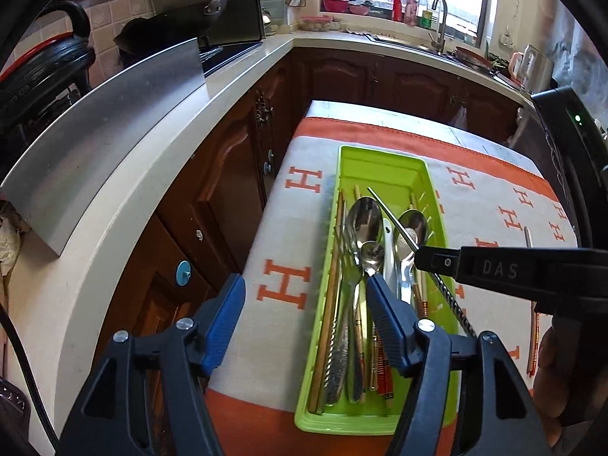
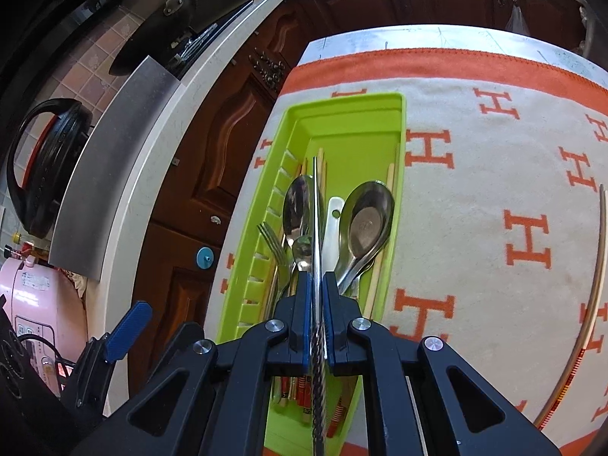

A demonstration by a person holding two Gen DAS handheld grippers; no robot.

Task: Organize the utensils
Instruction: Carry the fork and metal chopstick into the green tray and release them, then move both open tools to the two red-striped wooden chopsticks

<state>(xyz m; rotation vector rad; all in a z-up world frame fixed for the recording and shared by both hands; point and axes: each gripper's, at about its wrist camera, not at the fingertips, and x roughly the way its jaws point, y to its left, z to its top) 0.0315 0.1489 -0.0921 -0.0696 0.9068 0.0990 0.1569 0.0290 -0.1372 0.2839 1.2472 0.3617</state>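
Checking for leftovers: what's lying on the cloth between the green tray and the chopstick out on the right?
Nothing: in the right wrist view, only bare H-patterned cloth separates the green plastic tray from the loose striped-end chopstick.

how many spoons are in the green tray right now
3 metal spoons in the green tray: a large spoon left of centre, a small spoon just in front of it, and a deep ladle-style spoon on the right. Others may be hidden underneath.
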